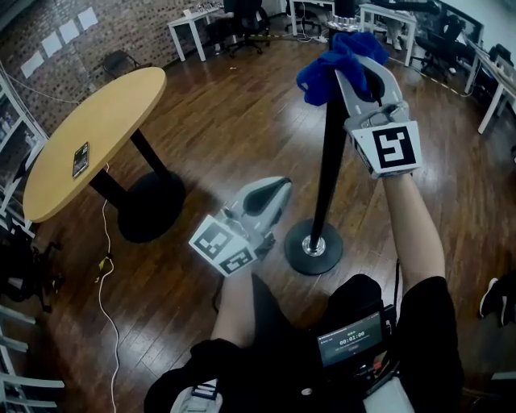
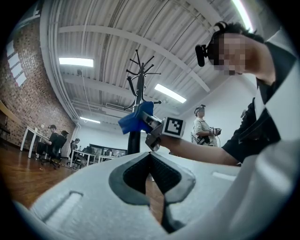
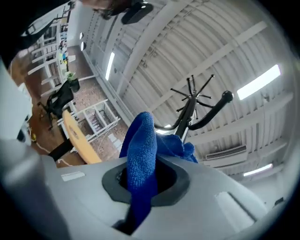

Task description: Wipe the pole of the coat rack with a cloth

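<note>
The black coat rack pole (image 1: 328, 165) rises from its round base (image 1: 313, 248) on the wooden floor. A blue cloth (image 1: 332, 66) is bunched against the pole high up, and my right gripper (image 1: 356, 63) is shut on it. In the right gripper view the cloth (image 3: 140, 154) fills the jaws of the right gripper (image 3: 149, 176), with the rack's hooks (image 3: 191, 101) beyond. My left gripper (image 1: 272, 196) hangs lower, left of the pole and apart from it, shut and empty. The left gripper view looks past the left gripper (image 2: 151, 157) to the pole (image 2: 134, 138) and the cloth (image 2: 136, 118).
A round wooden table (image 1: 97, 121) with a phone (image 1: 81, 159) on it stands at the left, and a cable (image 1: 105, 266) trails on the floor beside it. White desks (image 1: 193, 20) and office chairs line the back. Other people (image 2: 204, 129) stand and sit in the room.
</note>
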The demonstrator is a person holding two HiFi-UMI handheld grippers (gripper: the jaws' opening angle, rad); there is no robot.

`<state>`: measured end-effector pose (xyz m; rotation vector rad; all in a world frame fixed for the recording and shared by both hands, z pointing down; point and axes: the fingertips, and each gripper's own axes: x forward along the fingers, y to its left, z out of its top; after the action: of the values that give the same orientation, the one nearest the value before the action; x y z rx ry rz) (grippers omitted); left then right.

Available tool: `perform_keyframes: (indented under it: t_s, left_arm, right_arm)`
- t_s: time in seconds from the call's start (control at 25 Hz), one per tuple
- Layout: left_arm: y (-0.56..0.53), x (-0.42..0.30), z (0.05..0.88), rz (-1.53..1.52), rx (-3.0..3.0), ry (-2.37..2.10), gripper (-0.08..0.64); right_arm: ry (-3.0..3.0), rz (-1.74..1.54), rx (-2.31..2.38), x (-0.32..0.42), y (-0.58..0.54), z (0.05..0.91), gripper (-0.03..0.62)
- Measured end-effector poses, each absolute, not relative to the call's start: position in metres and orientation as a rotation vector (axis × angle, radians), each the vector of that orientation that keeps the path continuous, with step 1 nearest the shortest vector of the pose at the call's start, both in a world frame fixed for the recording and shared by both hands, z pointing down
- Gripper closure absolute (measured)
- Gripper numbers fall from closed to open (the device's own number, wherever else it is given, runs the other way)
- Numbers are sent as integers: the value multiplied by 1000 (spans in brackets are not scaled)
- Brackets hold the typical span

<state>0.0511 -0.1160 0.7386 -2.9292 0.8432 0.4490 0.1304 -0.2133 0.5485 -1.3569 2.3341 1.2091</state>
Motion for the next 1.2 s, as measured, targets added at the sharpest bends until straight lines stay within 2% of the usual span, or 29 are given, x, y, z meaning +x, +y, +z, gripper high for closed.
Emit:
perform_keyframes:
  t_s: [0.16, 0.32, 0.6, 0.76, 0.88, 1.0, 1.2]
  left_arm:
    - [-119, 52, 738, 454, -2928, 850, 558]
    - [-120, 52, 741, 451, -2934, 849, 558]
    - [-126, 55, 760, 423, -2982, 851, 558]
    - [-128, 53, 764, 416, -2982, 866, 558]
    - [-127, 53, 768, 412, -2984, 876, 558]
    - [-121, 55, 769, 413, -2987, 875, 558]
    - [-122, 56, 742, 397, -3040, 893, 558]
  right_arm:
    - [2235, 994, -1345, 157, -212, 532, 575]
    - [2204, 482, -1357, 196, -237, 593, 576]
    - [2400, -308, -1725, 211, -294, 885, 577]
    - [2392, -614, -1760, 214, -284, 977, 577]
    - [2403, -652, -1744, 212, -283, 985, 577]
    - [2384, -610, -1678, 213, -278, 958, 577]
    - [2267, -308, -1519, 226, -267, 794, 577]
